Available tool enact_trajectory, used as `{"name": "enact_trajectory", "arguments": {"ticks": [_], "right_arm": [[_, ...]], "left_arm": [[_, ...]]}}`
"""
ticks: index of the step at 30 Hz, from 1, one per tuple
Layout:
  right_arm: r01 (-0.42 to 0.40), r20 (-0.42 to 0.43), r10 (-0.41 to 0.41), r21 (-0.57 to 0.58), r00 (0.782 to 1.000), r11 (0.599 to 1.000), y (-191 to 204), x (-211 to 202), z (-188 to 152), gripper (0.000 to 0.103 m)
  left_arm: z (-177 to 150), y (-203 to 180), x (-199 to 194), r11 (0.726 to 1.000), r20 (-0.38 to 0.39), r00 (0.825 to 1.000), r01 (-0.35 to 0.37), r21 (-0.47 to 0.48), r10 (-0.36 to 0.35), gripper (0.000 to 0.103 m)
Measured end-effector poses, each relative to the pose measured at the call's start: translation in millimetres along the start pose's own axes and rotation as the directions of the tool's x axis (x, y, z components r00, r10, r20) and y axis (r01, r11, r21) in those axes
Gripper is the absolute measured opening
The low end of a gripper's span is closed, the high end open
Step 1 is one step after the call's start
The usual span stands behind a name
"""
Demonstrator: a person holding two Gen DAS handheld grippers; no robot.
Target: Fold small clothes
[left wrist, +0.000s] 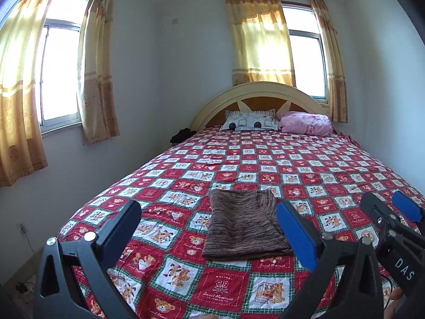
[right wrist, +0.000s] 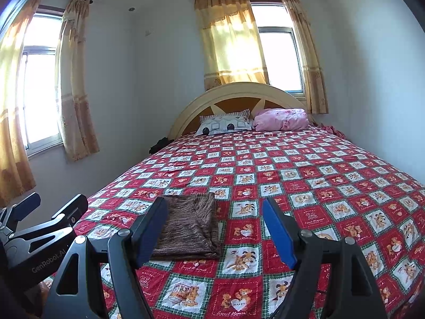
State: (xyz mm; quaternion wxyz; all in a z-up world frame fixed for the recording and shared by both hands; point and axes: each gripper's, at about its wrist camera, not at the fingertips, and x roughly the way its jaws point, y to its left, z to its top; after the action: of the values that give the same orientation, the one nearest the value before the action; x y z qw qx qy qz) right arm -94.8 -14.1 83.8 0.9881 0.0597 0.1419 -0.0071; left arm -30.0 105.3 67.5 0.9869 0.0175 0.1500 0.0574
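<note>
A small brown striped garment (left wrist: 243, 226) lies folded into a flat rectangle on the red patchwork bedspread (left wrist: 305, 164), near the foot of the bed. It also shows in the right wrist view (right wrist: 190, 226). My left gripper (left wrist: 209, 228) is open and empty, held above the bed in front of the garment. My right gripper (right wrist: 215, 228) is open and empty, just right of the garment. The right gripper shows at the right edge of the left wrist view (left wrist: 390, 207). The left gripper shows at the left edge of the right wrist view (right wrist: 50, 207).
A patterned pillow (left wrist: 251, 123) and a pink bundle of bedding (left wrist: 305, 123) lie against the arched headboard (left wrist: 260, 93). A dark object (left wrist: 183, 135) sits left of the bed. Curtained windows (left wrist: 61, 71) stand on the left and back walls. A wall runs along the bed's right side.
</note>
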Motion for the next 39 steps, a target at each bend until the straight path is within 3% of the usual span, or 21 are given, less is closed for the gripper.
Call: {"name": "enact_trajectory", "arguments": {"ticks": [12,26,39], "right_arm": [[-0.001,-0.011,0.001,0.001,1.0,1.0,1,2,-2,0.074],[0.02,-0.004,-0.02,0.025,1.0,0.999,-4,5,-6,0.075],[0.029,-0.019,-0.028,0.032,0.999,0.999,-4,8,-10,0.075]], "left_arm": [[-2,0,3,1.0,-0.025,1.0,0.01,-0.017,-0.011,0.103],[-8,-1,22,0.998,-0.087,0.994,-0.058,0.007,0.058,0.103],[-11,8,31,0.998,-0.121,0.991,-0.056,-0.022,0.052,0.103]]}}
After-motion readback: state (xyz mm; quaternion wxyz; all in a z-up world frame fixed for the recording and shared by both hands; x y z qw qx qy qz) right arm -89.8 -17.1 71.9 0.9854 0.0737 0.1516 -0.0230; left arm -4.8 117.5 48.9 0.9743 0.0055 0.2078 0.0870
